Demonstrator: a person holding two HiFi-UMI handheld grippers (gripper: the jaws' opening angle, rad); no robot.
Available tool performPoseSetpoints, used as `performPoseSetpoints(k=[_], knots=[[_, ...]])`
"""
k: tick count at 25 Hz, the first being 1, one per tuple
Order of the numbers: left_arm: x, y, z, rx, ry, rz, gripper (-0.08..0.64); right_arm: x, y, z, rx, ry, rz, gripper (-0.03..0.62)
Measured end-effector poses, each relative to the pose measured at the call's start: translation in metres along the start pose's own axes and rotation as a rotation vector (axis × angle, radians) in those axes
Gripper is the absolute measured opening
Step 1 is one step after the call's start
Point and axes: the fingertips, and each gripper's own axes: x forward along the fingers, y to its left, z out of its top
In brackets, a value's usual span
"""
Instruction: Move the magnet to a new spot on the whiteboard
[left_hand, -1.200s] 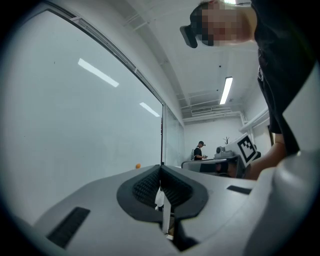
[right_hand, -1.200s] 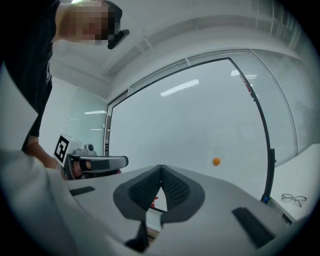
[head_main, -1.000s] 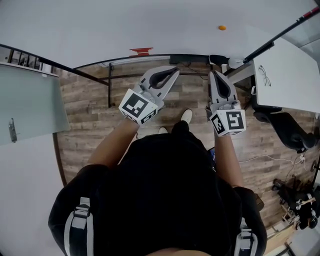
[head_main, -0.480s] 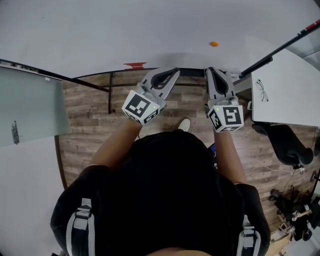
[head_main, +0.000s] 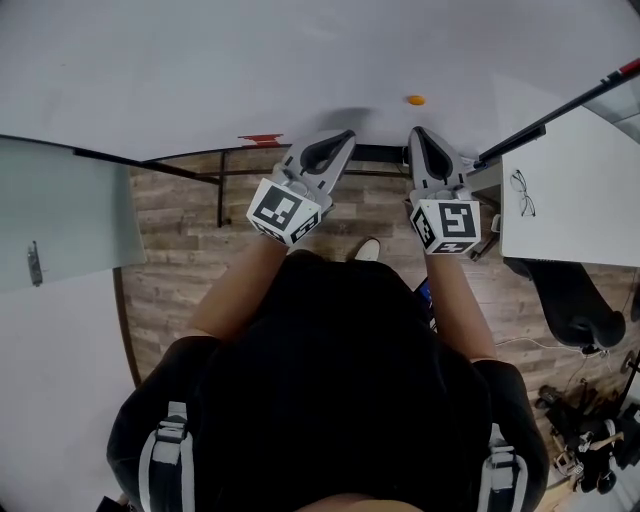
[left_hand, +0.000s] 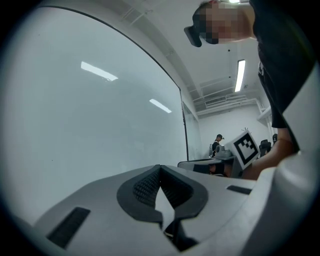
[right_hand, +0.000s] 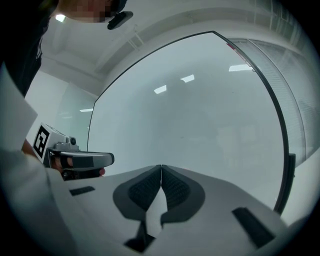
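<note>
You're standing close to the whiteboard (head_main: 200, 70) w/ both grippers pointing at it, and neither is carrying anything. The L gripper (head_main: 346, 135) is showing its pads pressed together on nothing, and the R gripper (head_main: 416, 133) is doing the same, w/ only board beyond its tips. The magnet (head_main: 415, 100), a small orange dot, is sitting on the board just beyond the R tips, apart from them and well right of the red thing (head_main: 262, 139) at the board's lower edge. So the pickup isn't done yet, imo. Main risk: you're going in w/ the R jaws closed, so the tips may end up bumping the magnet, sliding it or popping it off the board instead of straddling it. Be opening up before you reach it. It's also small and lying flat, so a shallow pinch may be slipping off its rim, and hard tips may be scraping the board. The magnet isn't showing in either gripper view, so you're aiming by the head view only.
</note>
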Motion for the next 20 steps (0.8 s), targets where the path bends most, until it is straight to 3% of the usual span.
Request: performPoseSetpoints(k=[15,20], knots=[[0.029,0.039,-0.015,0.001,0.003,-0.062,0.005,0.04,-0.029,-0.016,-0.049,0.022,-0.169,0.003],[0.034,0.043,-0.018,-0.006,0.004,-0.082,0.005,0.043,-0.037,-0.023,-0.064,0.036,-0.214,0.061]])
